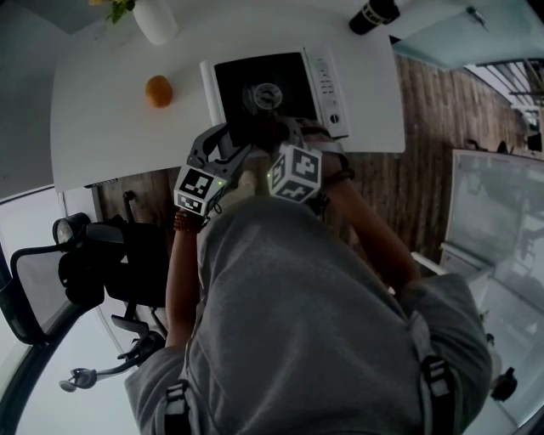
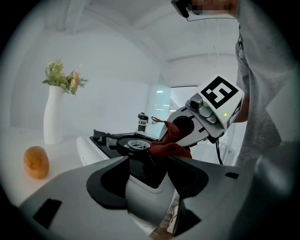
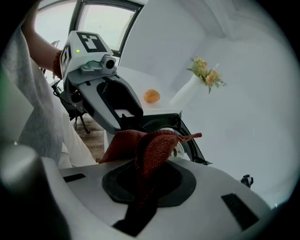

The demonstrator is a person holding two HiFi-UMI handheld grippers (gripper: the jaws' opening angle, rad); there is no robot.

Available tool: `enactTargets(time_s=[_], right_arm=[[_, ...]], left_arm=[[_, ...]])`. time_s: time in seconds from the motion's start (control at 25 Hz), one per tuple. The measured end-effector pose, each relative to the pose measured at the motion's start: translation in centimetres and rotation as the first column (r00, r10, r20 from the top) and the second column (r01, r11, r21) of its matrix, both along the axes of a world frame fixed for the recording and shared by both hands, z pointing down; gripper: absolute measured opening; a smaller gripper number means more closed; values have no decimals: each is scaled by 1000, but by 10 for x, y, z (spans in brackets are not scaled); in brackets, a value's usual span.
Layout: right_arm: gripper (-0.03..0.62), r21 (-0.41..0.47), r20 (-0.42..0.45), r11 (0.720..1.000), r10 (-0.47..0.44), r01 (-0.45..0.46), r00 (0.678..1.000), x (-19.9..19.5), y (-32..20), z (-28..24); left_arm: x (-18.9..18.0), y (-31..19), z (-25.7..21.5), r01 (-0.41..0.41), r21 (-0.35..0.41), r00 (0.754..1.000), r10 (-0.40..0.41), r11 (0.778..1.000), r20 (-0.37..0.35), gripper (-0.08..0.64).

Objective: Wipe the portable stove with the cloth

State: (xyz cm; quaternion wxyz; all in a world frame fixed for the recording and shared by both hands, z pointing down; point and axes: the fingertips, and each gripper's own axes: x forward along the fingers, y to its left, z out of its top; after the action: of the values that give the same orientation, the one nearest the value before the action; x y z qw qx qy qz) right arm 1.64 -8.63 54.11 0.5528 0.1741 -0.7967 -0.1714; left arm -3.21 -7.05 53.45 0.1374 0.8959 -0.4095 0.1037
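The portable stove (image 1: 272, 85) is white with a black top and lies on the white table (image 1: 102, 127). In the right gripper view my right gripper (image 3: 147, 173) is shut on a rust-red cloth (image 3: 157, 143), which bunches over the stove's burner ring (image 3: 180, 145). The left gripper view shows that cloth (image 2: 171, 145) hanging from the right gripper (image 2: 185, 133) at the near side of the black top (image 2: 117, 140). My left gripper (image 2: 147, 176) straddles the stove's near corner, and its white body fills the gap between the jaws. In the head view both grippers (image 1: 223, 146) (image 1: 276, 140) meet at the stove's near edge.
An orange (image 1: 158, 91) lies left of the stove. A white vase (image 1: 155, 19) with flowers stands behind it, and a black bottle (image 1: 374, 14) stands at the far right corner. A black office chair (image 1: 93, 263) stands on the floor beside the person.
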Motion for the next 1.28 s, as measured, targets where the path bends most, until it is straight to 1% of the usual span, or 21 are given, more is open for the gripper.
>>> enactTargets(time_s=[0.12,0.24,0.32,0.36,0.4,0.44,0.48,0.52,0.56,0.64,0.72,0.8,0.84,0.88,0.92,0.96,1.0,1.04,1.12,1.2,1.28], right_arm=[[54,-6,18,1000,-18,18,1000,-13,0,1],[54,-43,40,998,-38,40,998,-20,0,3],[55,-116,101,993,-27,39,994,-20,-1,1],[55,-174,157,985,6,21,988,-19,-2,-2],[63,-241,226,970,58,-2,972,-17,-3,-8],[72,-309,302,951,118,-20,946,-15,-4,-16],[74,-366,380,930,172,-23,909,-12,-5,-29],[75,-405,458,914,211,-9,864,-7,-5,-43],[74,-425,529,905,234,16,816,0,-4,-59],[75,-425,650,901,238,85,721,13,-1,-92],[75,-409,743,896,215,176,634,15,5,-120],[75,-396,808,879,197,265,555,10,14,-140],[77,-394,830,868,195,301,523,6,20,-146],[77,-398,843,856,201,330,498,2,25,-149],[77,-409,850,842,211,352,482,-3,30,-149],[77,-422,852,828,222,369,474,-9,35,-147],[77,-430,852,819,229,380,471,-16,40,-146],[77,-431,853,818,232,381,467,-22,43,-144],[75,-434,858,816,244,382,453,-27,45,-141],[77,-452,861,788,262,419,435,-26,46,-141],[75,-459,866,764,270,454,421,-21,46,-141]], left_arm=[[0,-3,0,-3,28,1000,3,1000,4,264],[-1,-1,1,2,-4,1000,-2,1000,-2,262],[-1,-1,1,5,-27,1000,-5,1000,-3,262],[-1,0,1,4,-34,1000,-4,999,-1,263],[-1,0,1,1,-40,1000,-1,999,3,264],[-1,2,0,-4,-43,1000,5,999,13,264],[-1,4,-3,-12,-39,1000,13,999,27,264],[-1,8,-9,-23,-26,999,24,999,38,264],[1,11,-18,-36,-4,999,36,999,36,264],[2,17,-44,-59,65,998,60,996,-6,270],[-1,20,-69,-64,112,995,71,992,-63,275],[3,24,-91,-90,132,988,106,987,-116,281],[10,28,-102,-127,146,978,148,981,-145,284],[20,33,-111,-175,163,963,204,971,-178,285],[31,38,-118,-222,180,943,259,958,-211,285],[39,41,-124,-255,195,924,298,947,-240,285],[45,43,-128,-268,206,912,317,941,-262,285],[47,42,-131,-264,210,907,317,941,-279,285],[44,40,-132,-246,209,906,301,947,-298,294],[39,40,-131,-249,211,905,304,945,-298,279],[35,42,-130,-263,221,898,322,939,-298,211]])
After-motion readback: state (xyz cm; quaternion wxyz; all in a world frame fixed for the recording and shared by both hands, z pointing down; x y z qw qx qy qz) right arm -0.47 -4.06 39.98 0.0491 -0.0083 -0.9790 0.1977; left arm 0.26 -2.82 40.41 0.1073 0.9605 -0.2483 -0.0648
